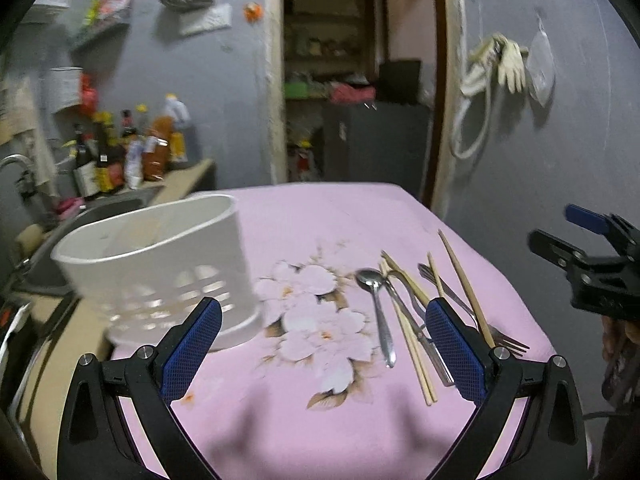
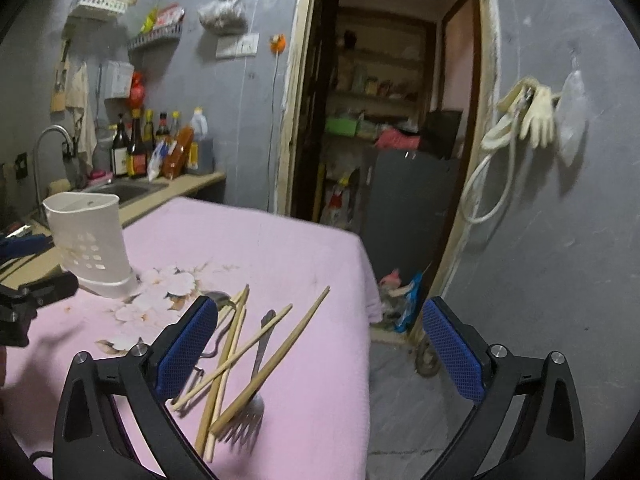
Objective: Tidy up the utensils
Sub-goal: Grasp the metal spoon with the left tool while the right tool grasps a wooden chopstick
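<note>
A white perforated utensil holder (image 1: pixel 160 264) stands on the pink flowered tablecloth (image 1: pixel 304 216) at the left; it also shows in the right wrist view as the holder (image 2: pixel 90 240). To its right lie a metal spoon (image 1: pixel 380 312), several wooden chopsticks (image 1: pixel 464 284) and a fork (image 1: pixel 500 336) in a loose pile. My left gripper (image 1: pixel 324 344) hovers open above the cloth between holder and pile, empty. My right gripper (image 2: pixel 320 348) is open and empty over the table's right edge, with chopsticks (image 2: pixel 236 364) and fork (image 2: pixel 250 408) just below its left finger. The right gripper (image 1: pixel 592 264) shows at the left view's edge.
A sink (image 2: pixel 124 190) with a tap and a counter of bottles (image 2: pixel 160 148) lie beyond the table's far left. A doorway (image 2: pixel 384 120) opens behind the table. The grey wall on the right holds gloves and a hose (image 2: pixel 528 120). Bags lie on the floor (image 2: pixel 400 304) by the table's right edge.
</note>
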A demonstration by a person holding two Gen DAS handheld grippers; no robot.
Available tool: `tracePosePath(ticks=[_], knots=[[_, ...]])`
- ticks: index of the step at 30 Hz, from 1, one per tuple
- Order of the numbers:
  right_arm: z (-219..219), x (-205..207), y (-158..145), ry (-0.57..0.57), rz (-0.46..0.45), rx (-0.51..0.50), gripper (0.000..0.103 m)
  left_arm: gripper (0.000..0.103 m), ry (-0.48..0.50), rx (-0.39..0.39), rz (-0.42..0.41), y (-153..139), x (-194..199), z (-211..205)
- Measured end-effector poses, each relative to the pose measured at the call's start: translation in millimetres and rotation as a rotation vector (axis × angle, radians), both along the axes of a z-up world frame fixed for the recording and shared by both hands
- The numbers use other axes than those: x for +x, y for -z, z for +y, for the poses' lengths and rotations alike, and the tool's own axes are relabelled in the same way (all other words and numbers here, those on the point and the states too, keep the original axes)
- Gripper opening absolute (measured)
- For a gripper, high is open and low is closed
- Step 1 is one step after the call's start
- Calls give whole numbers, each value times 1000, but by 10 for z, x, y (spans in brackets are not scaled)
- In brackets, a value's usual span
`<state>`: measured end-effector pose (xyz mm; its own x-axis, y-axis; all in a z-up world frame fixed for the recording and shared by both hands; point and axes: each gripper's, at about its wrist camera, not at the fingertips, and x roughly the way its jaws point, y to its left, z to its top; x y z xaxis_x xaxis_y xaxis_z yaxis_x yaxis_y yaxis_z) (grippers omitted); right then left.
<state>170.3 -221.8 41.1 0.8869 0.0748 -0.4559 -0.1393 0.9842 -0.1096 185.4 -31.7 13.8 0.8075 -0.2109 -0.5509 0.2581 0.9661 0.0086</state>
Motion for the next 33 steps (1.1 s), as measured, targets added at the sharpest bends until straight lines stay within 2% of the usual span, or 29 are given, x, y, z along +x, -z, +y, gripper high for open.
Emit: tracePosePath(ticks=[2, 3, 5, 8, 14, 17, 19, 24, 29, 31, 33], knots=[[-40, 189, 90, -14, 66, 17, 88, 95, 32, 20, 32, 56, 163, -76], [-55, 268, 135, -18, 97, 23, 85, 90, 46, 27, 46, 85, 231, -101], [-76, 399, 224, -26, 151, 34, 71, 76, 83, 41, 95, 175, 424, -169], [-112, 585, 351, -54, 233, 64, 57, 58, 135, 39, 189, 332, 689, -246], [-153, 823, 501, -71, 332, 84, 45, 33, 207, 15, 357, 635, 1064, -318], [-194, 964, 573, -69, 399, 133, 39, 31, 229, -7, 417, 722, 1187, -294], [-209, 1031, 606, -64, 438, 163, 34, 26, 243, -13, 459, 767, 1256, -285], [-274, 1170, 685, -50, 520, 243, 27, 20, 281, -33, 512, 788, 1324, -255], [-224, 1252, 696, -36, 587, 234, 25, 6, 298, -78, 591, 798, 1451, -200], [-214, 1288, 695, -31, 620, 243, 25, 5, 293, -101, 622, 796, 1497, -159], [-237, 1336, 689, -7, 659, 256, 19, 3, 285, -124, 653, 790, 1524, -109]])
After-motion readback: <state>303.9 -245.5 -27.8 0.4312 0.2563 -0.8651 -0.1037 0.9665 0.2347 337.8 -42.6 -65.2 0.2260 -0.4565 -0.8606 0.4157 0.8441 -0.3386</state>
